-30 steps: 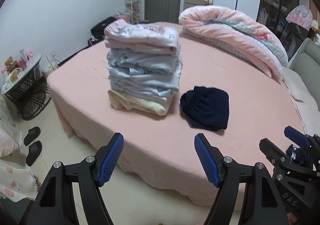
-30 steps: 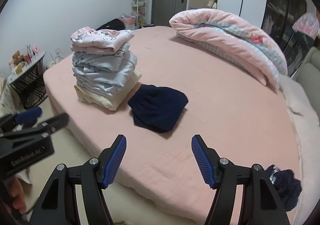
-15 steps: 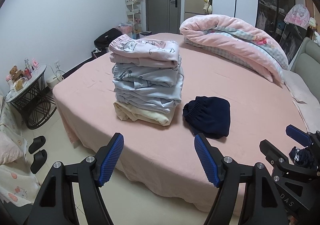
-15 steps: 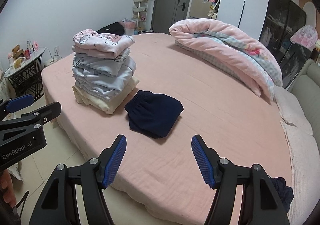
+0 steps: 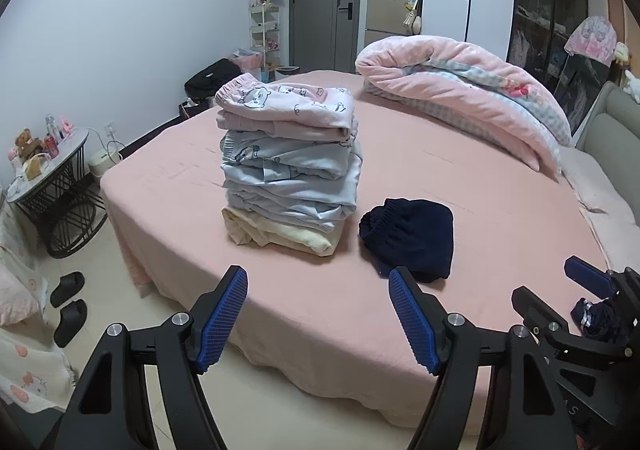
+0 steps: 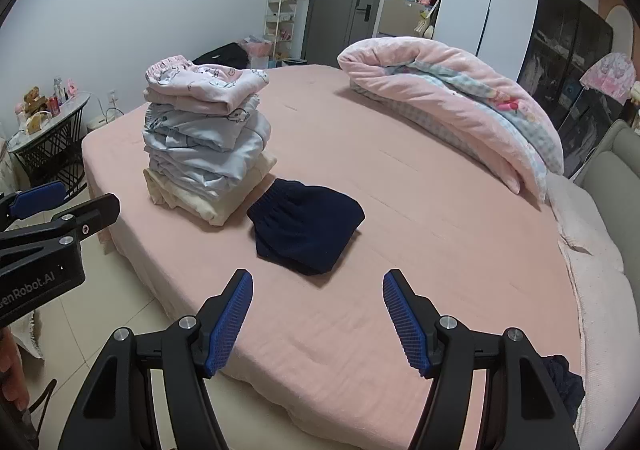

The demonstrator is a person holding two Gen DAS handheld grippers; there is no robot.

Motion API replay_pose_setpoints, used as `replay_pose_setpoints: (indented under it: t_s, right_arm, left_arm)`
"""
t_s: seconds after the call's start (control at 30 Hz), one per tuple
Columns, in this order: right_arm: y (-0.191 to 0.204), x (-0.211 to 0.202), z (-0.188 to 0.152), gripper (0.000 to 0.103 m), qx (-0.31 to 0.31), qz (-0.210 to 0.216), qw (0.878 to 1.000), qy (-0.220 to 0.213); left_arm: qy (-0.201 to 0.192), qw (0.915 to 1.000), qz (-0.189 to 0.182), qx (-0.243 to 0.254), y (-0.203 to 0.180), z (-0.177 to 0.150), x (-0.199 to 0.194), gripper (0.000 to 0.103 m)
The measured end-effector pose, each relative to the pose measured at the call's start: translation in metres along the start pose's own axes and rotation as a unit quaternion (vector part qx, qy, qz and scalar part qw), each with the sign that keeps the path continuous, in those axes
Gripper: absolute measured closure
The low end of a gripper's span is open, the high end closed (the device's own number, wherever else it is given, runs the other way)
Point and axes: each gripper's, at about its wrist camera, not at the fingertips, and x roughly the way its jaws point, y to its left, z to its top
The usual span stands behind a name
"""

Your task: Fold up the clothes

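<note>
A tall stack of folded clothes (image 5: 288,166), pink on top, pale blue below and cream at the bottom, stands on the pink bed (image 5: 460,186). It also shows in the right wrist view (image 6: 204,138). A folded navy garment (image 5: 410,240) lies beside it on the right, seen too in the right wrist view (image 6: 306,224). My left gripper (image 5: 318,316) is open and empty, held off the bed's near edge. My right gripper (image 6: 318,320) is open and empty over the near edge. A crumpled dark garment (image 6: 564,382) lies at the bed's right corner.
A rolled pink quilt (image 5: 468,98) lies across the far right of the bed. A round side table (image 5: 52,186) with small items stands left of the bed, black slippers (image 5: 68,304) on the floor near it. A grey headboard (image 6: 612,178) is at right.
Both grippers have drawn back and tilted up from the bed, so the stack and navy garment sit farther away. Both stayed open and empty.
</note>
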Motion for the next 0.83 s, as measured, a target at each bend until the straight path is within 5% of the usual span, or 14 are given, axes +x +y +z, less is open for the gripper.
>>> replay_pose_setpoints:
  t_s: [0.83]
  right_arm:
    - [0.0047, 0.0038, -0.0021, 0.036, -0.006, 0.006, 1.000, 0.013]
  left_arm:
    - [0.019, 0.9997, 0.004, 0.016, -0.0050, -0.0034, 0.0053, 0.031]
